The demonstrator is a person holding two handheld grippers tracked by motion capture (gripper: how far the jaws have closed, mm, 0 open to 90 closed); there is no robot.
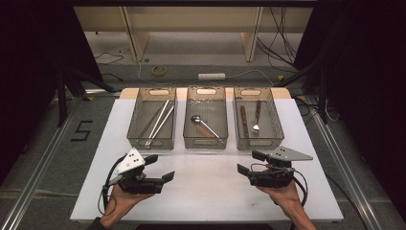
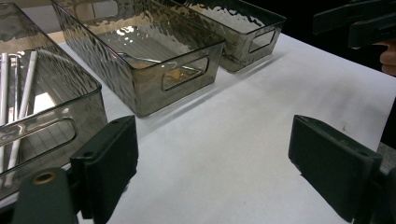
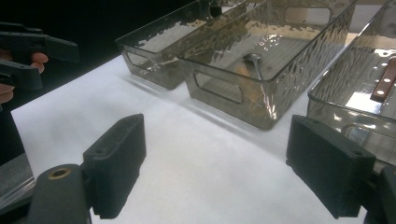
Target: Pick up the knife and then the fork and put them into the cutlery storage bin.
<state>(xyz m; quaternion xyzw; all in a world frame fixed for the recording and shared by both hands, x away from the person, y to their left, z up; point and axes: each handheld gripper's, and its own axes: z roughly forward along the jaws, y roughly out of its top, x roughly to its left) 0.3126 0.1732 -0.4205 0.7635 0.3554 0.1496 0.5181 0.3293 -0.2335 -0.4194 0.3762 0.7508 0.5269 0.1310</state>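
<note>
Both grippers hover over the white table [image 1: 210, 191], empty: left gripper [image 1: 160, 167] and right gripper [image 1: 249, 163] have jaws spread wide. The cutlery is already sorted: chopsticks [image 1: 158, 122], spoon [image 1: 203, 125], knife [image 1: 243, 120] and fork [image 1: 257, 117], each kind in its own bin [image 1: 205, 139]. Best move is probably keeping the hands low and clear of the rims.

left gripper [image 1: 162, 167]: black body wearing a grey three-cornered plate with dark dots, black cable trailing | right gripper [image 1: 248, 161]: black, showing ribbed pads, carrying a grey plate, cable looping
</note>
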